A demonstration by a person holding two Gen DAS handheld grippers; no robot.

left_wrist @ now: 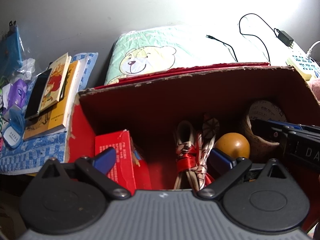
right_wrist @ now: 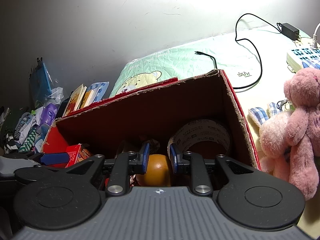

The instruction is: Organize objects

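A red cardboard box (left_wrist: 200, 92) sits open on a bed, its torn brown rim running from nine o'clock up to two o'clock in the left wrist view. The left gripper (left_wrist: 162, 160) hangs over the box's near edge with its blue fingers (left_wrist: 105, 159) spread wide apart and nothing between them. Inside the box, a small red carton (left_wrist: 118, 156) stands at eight o'clock against the left wall, a bundle of red and white patterned cloth (left_wrist: 192, 152) stands near the centre, and a smooth brown ball (left_wrist: 233, 145) rests just beside the bundle at four o'clock. A roll of printed packing tape (left_wrist: 262, 124) leans in the right rear corner at three o'clock. The floor of the box shows bare red between the carton and the cloth. In the right wrist view, the right gripper (right_wrist: 159, 157) reaches into the box with its blue fingers (right_wrist: 145, 158) drawn close on either side of the brown ball (right_wrist: 158, 170); whether they press it I cannot tell. The tape roll (right_wrist: 202, 136) stands just beyond, close to the right wall. Outside the box, at nine o'clock, a stack of books (left_wrist: 58, 92) lies on a blue checked towel (left_wrist: 34, 152). A pale green pillow with a bear print (left_wrist: 152, 56) lies behind the box at twelve o'clock, with a black charger cable (left_wrist: 254, 34) across it. A pink plush bear (right_wrist: 300, 124) sits at three o'clock, beside the box's right edge.
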